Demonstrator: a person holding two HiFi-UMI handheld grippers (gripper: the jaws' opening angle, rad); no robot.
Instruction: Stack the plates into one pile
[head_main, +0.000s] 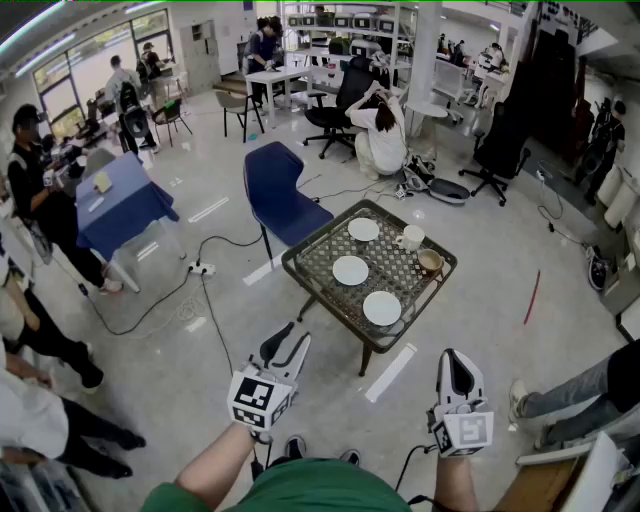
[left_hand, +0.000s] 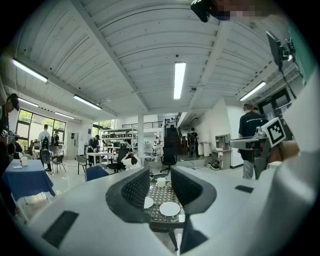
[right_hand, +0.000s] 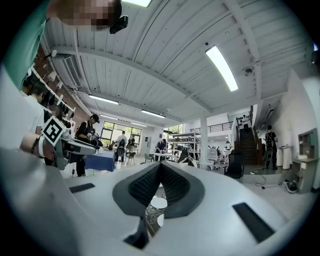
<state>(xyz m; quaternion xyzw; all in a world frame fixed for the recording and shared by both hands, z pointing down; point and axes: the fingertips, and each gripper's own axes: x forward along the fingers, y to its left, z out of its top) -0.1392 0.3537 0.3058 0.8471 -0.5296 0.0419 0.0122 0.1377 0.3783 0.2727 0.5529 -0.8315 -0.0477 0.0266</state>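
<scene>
The left hand-held gripper (head_main: 292, 340) hangs level, jaws wide apart and empty, well short of the tabletop (head_main: 395, 274). On it lie three separate white plates: the far plate (head_main: 363, 229), middle plate (head_main: 350, 270) and near plate (head_main: 381, 308). A mug (head_main: 411, 237) stands to their right. The right hand-held gripper (head_main: 456, 362) is closed on nothing.

The left gripper (left_hand: 160, 172) holds its fingers (left_hand: 136, 190) apart, framing plates (left_hand: 169, 209) on a table (left_hand: 159, 195).
</scene>
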